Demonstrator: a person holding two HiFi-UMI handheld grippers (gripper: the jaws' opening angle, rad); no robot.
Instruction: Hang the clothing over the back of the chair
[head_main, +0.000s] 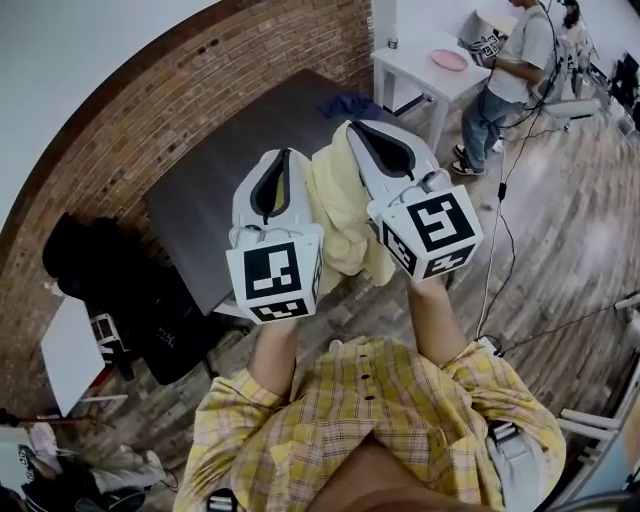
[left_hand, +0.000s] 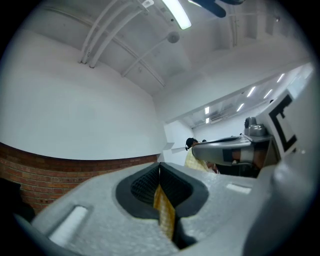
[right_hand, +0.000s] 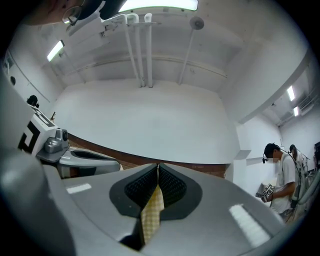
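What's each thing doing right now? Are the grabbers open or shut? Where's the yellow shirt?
Left gripper: shut on the yellow shirt.
Right gripper: shut on the yellow shirt.
Yellow shirt: held up, bunched, hanging between both grippers.
Blue cloth: lying crumpled on the dark table.
Pink plate: lying flat on the white table.

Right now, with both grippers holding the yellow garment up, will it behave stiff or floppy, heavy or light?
Probably floppy: the yellow garment sags in folds between the left gripper and the right gripper. Likely light, since only thin pinched edges carry it. It could swing when moved.
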